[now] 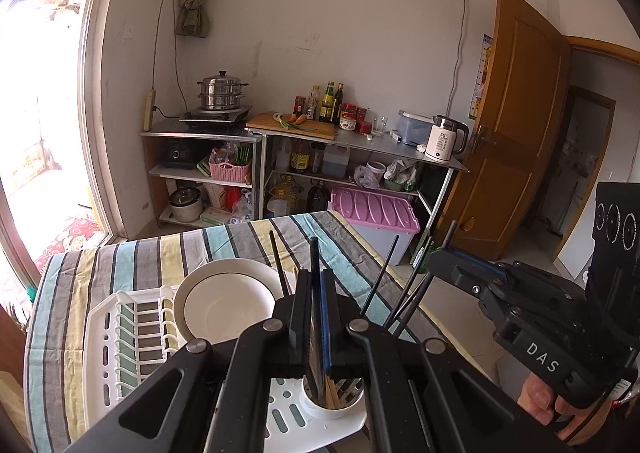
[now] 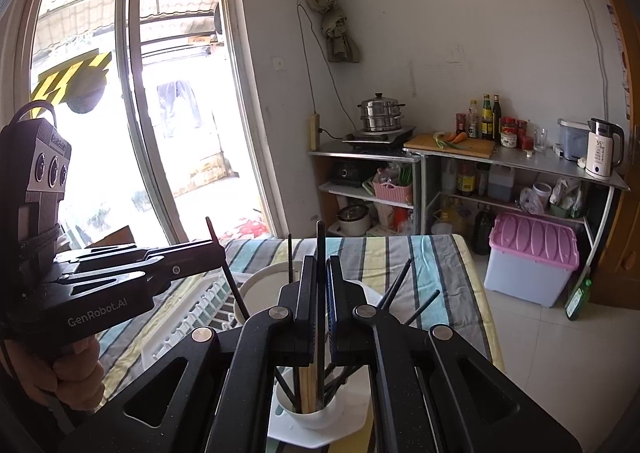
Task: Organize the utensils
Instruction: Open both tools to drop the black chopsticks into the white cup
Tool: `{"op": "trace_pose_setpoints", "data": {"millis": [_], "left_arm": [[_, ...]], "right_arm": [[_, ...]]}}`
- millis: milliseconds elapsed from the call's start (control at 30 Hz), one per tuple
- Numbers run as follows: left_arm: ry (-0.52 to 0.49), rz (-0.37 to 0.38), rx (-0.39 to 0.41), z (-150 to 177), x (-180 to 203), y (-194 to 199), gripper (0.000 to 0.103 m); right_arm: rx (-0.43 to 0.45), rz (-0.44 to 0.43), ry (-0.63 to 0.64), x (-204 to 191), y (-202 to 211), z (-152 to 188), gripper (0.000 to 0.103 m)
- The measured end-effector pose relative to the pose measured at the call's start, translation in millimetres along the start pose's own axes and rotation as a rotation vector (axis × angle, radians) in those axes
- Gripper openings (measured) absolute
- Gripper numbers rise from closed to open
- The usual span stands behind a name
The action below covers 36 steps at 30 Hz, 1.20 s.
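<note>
My left gripper (image 1: 317, 277) is shut on a black chopstick (image 1: 314, 253) that sticks up between its fingers. It is held over a white utensil cup (image 1: 340, 411) where several black and wooden chopsticks stand. My right gripper (image 2: 321, 265) is shut on another black chopstick (image 2: 321, 237), upright above the same cup (image 2: 316, 419). Each gripper shows in the other's view: the right gripper (image 1: 436, 259) at the right, the left gripper (image 2: 216, 251) at the left with its chopstick (image 2: 232, 285) slanting down. A hand holds each handle.
The cup sits in a white dish rack (image 1: 100, 333) on a striped tablecloth (image 1: 160, 253), beside a white plate (image 1: 224, 305) with a dark rim. The table's right edge drops to a tiled floor. Beyond stand a pink-lidded box (image 1: 376, 209) and metal shelves (image 1: 360, 141).
</note>
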<state>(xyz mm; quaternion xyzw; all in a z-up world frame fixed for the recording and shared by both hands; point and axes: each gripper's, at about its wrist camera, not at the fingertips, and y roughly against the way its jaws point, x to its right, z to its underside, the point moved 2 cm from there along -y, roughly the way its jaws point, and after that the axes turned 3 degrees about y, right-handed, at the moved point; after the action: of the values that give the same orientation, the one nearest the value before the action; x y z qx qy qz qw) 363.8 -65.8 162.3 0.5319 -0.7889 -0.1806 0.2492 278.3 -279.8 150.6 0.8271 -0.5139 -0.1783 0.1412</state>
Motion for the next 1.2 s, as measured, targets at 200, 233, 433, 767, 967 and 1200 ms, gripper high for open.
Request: {"op": "trace_pose_setpoints", "data": {"millis": [200, 233, 433, 767, 967, 1200], "left_arm": [[0.025, -0.020, -0.031, 12, -14, -15, 0.004], [0.028, -0.023, -0.034, 13, -15, -17, 0.004], [0.034, -0.045, -0.039, 15, -20, -23, 0.004], [0.016, -0.058, -0.022, 14, -19, -21, 0.005], [-0.001, -0.071, 0.011, 22, -14, -2, 0.005], [0.005, -0.088, 0.039, 48, -11, 28, 0.005]], "right_arm": [[-0.038, 0.013, -0.018, 9, -11, 11, 0.004], [-0.042, 0.015, -0.022, 10, -12, 13, 0.004], [-0.044, 0.032, -0.029, 16, -14, 17, 0.004], [-0.062, 0.034, -0.004, 15, -11, 18, 0.010], [-0.056, 0.030, -0.007, 15, 0, 23, 0.013], [-0.041, 0.028, -0.005, 9, 25, 36, 0.016]]}}
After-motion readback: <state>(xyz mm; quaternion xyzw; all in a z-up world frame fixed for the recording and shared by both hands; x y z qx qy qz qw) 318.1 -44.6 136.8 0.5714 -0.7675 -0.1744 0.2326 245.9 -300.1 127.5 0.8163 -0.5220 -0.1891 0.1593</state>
